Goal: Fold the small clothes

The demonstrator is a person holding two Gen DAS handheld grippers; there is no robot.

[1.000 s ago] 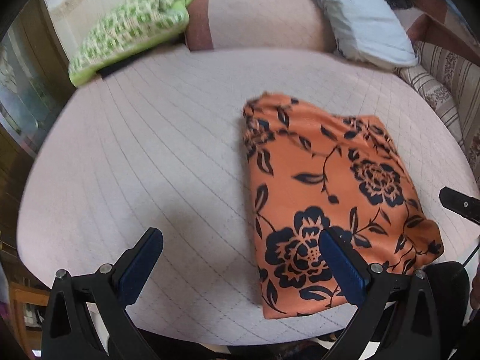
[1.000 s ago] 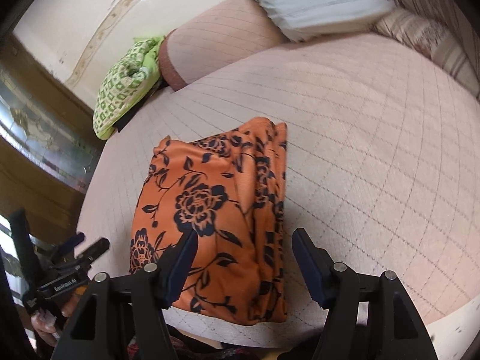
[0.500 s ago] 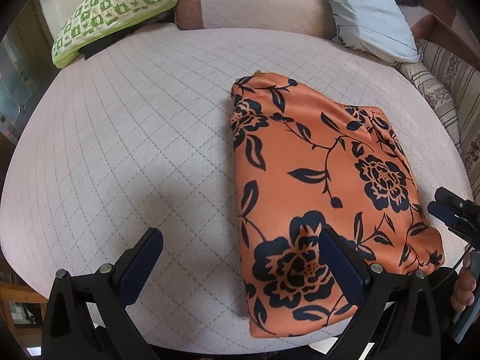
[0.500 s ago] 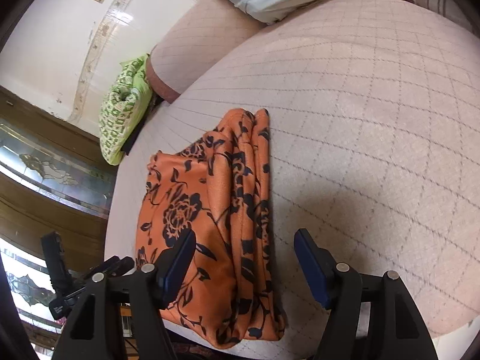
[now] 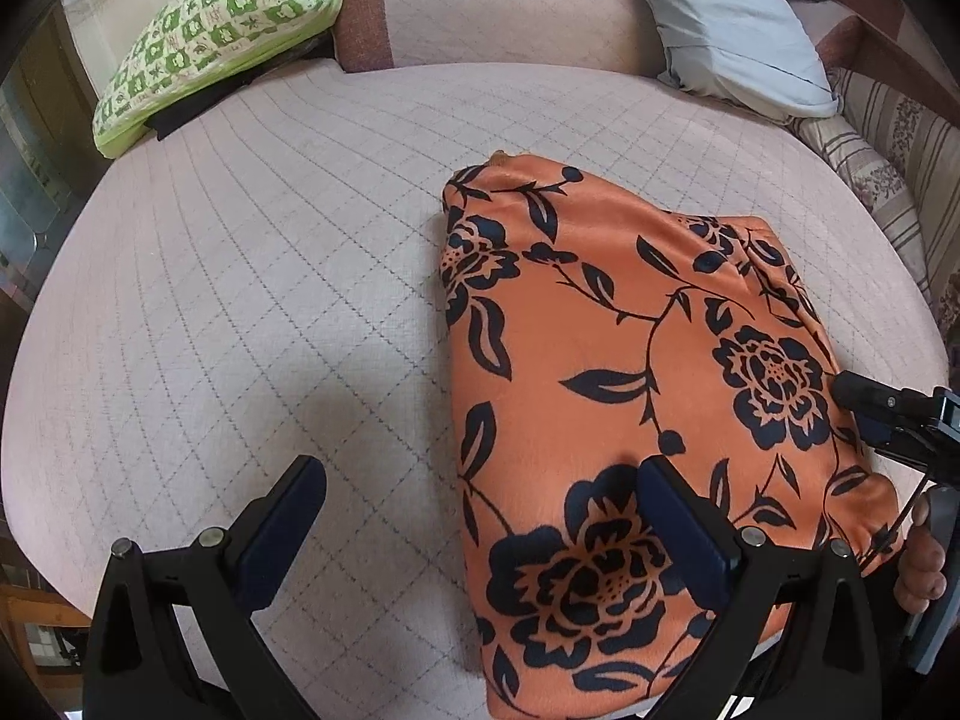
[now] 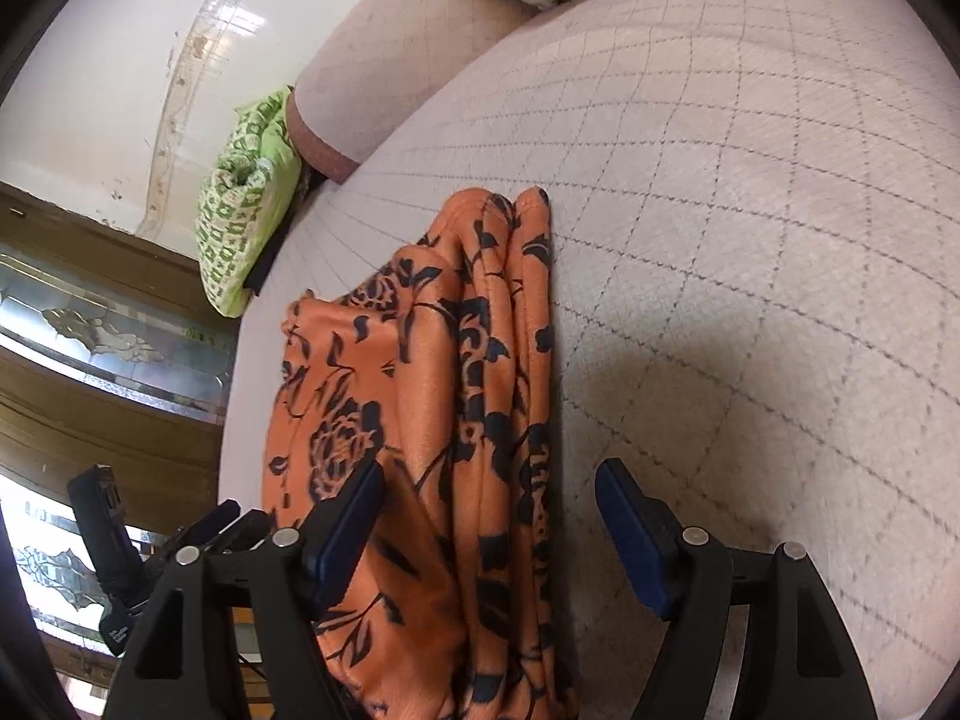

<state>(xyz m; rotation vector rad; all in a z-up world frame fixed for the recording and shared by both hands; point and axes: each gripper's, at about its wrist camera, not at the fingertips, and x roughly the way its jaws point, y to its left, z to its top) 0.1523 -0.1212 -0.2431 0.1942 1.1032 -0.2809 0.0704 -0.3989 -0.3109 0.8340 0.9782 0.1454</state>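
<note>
Cloth (image 5: 630,372), folded, lies on the bed (image 5: 240,300), long axis running away from us. Our right gripper (image 6: 489,519) hangs released straddling its layered right edge; our left gripper (image 5: 480,516), also released, straddles the left edge, equally near.

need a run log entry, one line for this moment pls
orange floral garment: folded on bed | left hand-held gripper: open, near edge | right hand-held gripper: open, straddling edge
</note>
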